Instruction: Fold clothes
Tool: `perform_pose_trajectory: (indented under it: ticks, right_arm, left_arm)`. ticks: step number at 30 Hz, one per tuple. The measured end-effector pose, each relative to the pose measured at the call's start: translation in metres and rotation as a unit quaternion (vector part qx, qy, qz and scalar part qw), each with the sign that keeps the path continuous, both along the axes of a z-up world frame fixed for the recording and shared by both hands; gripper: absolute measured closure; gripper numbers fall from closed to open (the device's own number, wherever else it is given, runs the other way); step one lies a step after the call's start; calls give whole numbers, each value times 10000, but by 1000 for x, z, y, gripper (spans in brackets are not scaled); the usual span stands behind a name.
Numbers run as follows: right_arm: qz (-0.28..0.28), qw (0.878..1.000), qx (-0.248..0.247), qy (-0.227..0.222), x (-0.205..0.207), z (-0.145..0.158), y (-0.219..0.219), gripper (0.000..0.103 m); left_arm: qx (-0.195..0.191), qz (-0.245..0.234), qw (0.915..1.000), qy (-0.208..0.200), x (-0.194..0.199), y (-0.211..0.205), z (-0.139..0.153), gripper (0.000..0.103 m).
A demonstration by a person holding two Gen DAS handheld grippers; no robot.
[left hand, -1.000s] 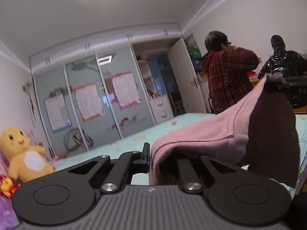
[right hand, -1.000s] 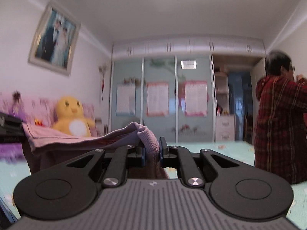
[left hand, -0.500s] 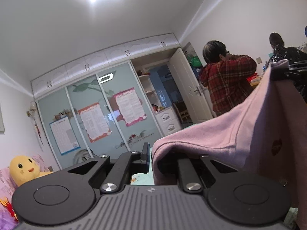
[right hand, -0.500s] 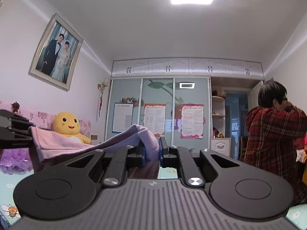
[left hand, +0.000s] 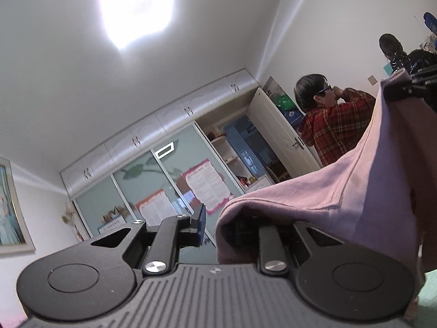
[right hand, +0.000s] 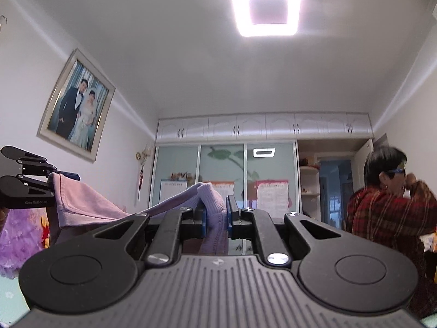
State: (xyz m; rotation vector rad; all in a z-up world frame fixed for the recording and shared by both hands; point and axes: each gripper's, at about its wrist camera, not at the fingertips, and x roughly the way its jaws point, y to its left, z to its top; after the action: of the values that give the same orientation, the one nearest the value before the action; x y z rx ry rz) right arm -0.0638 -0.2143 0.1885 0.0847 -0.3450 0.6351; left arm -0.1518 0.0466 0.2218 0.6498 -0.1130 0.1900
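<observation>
The right gripper [right hand: 215, 218] has its jaws clamped on the ribbed cuff or hem of a pink knit garment [right hand: 90, 205], w/ the blue pads pressing it from both sides. From there the cloth runs left and up to the left gripper [right hand: 50, 186], seen side-on at the frame edge.

In the left wrist view the left gripper [left hand: 218, 225] has its jaws partly apart; they have just been opening. A fold of the garment [left hand: 355, 191] drapes over the right-hand finger and hides it, so whether any cloth is pinched there is unclear. The left blue pad [left hand: 201, 220] stands bare w/ a gap beside it.

Compared w/ a second ago, both views tilt higher: the bed and yellow plush toy are gone from view, ceiling lamp [right hand: 266, 11] and wardrobe [right hand: 245, 169] fill it. Probably the garment is being lifted to hang straight before folding; the loosening left grip may mean a re-grasp or a slip.

Hidden: the garment's lower part, the bed under it. A person in a red plaid shirt [right hand: 390, 213] stands right of the jaws.
</observation>
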Motion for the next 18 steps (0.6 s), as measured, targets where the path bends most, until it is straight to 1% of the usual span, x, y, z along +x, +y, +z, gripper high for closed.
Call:
perform_pose_trajectory:
  ticks: [4,7,11,13,15,16,18]
  right_arm:
    - [11,9996,80,-260,-1,24,-6,90]
    - [33,9984,120,-553,-7,45,-8,90]
    - [96,9966,93,-810,-11,69,-6,90]
    - [135,9966,81,-808,-10,71,-6,90]
    - [148,9972,28,-728,-7,66,-5,90]
    - [170,9979,-11,-628,-4,60,-3,90]
    - [195,9992,-136,-309,4,41,0,90]
  left_arm:
    - [37,45,9998,-207,-1,-1,22,79]
    - [17,75,9992,-384,-3,1,39,79]
    - [9,99,9986,-511,-6,4,50,79]
    - [-26,127,9991,-411,-4,8,41,79]
    - [-162,157,9996,-193,1,14,24,79]
    - [-265,169,9995,-64,5,18,12,79]
    - [-505,184,9982,256,14,25,-20,79]
